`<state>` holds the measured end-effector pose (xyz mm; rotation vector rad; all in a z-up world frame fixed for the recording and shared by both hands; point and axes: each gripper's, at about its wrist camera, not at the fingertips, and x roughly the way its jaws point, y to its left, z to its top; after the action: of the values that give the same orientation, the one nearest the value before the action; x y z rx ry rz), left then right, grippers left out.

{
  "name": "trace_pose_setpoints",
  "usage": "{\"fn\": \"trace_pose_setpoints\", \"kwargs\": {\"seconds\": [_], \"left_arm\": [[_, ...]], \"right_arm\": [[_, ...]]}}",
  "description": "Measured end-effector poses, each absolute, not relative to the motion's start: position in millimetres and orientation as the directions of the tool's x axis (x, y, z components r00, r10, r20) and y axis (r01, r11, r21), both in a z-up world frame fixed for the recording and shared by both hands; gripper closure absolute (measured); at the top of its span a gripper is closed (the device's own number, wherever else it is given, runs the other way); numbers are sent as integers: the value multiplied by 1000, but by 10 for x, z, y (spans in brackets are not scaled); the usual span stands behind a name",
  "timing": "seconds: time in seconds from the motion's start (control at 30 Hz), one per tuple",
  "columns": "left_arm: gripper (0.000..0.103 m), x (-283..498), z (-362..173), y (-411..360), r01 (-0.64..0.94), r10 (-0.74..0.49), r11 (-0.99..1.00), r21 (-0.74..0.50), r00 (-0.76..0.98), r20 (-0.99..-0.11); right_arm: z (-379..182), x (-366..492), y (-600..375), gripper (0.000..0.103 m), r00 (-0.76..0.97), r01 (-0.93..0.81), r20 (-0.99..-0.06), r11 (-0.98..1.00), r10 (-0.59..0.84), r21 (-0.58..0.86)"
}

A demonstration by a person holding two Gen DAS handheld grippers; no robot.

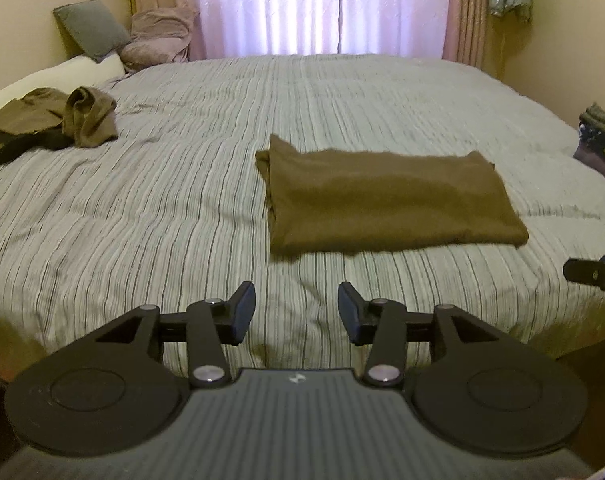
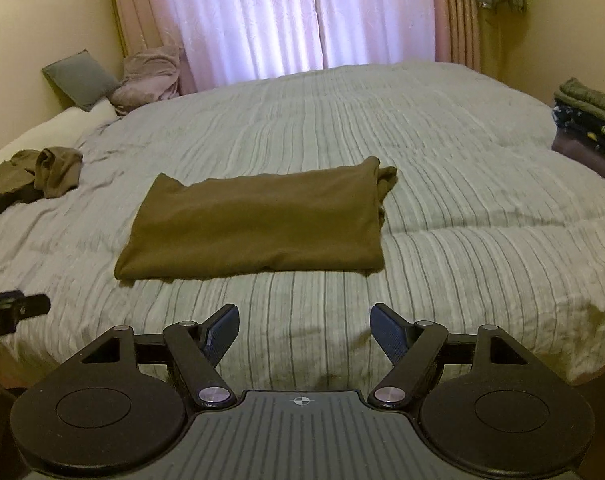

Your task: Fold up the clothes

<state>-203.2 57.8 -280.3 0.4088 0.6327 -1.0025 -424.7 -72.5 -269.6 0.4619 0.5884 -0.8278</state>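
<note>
Black gripper arms filled the bottom of both views. Each wrist camera looked forward across a bed (image 1: 142,200) covered in a pale striped cover. The left gripper (image 1: 297,312) had its fingers spread apart with nothing between them, and the right gripper (image 2: 304,330) was likewise released and empty. Both hung above the bed's near edge, apart from the cloth. Just ahead of them lay a brown garment (image 2: 258,228), flat on the cover and folded into a neat rectangle, apparently finished. Far off to the left sat a crumpled pile of clothes (image 1: 58,120), likely waiting to be folded. At the right edge stood a folded stack (image 2: 590,120), probably where finished pieces went. Pink curtains (image 2: 278,20) hung behind.
</note>
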Motion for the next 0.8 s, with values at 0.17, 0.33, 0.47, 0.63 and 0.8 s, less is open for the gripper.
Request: {"fn": "trace_pose_setpoints", "kwargs": {"seconds": [0.17, 0.33, 0.47, 0.63, 0.8], "left_arm": [[61, -2181, -2815, 622, 874, -635, 484, 55, 394, -665], [61, -2217, -2811, 638, 874, -632, 482, 61, 395, -667], [61, -2198, -2832, 631, 872, -623, 485, 63, 395, -675], [61, -2119, -2848, 629, 875, -626, 482, 52, 385, -678], [62, -1976, -2867, 677, 891, -676, 454, -8, 339, -655]], "right_arm": [[-2796, -4298, -682, 27, 529, 792, -660, 589, -533, 159], [-2831, -4340, -668, 27, 528, 794, -668, 584, -525, 168], [-2841, -4327, -684, 27, 522, 799, -672, 578, -526, 168], [-2863, -4267, -719, 27, 516, 802, -678, 574, -523, 168], [-2905, -4197, -809, 27, 517, 808, -677, 560, -524, 183]]}}
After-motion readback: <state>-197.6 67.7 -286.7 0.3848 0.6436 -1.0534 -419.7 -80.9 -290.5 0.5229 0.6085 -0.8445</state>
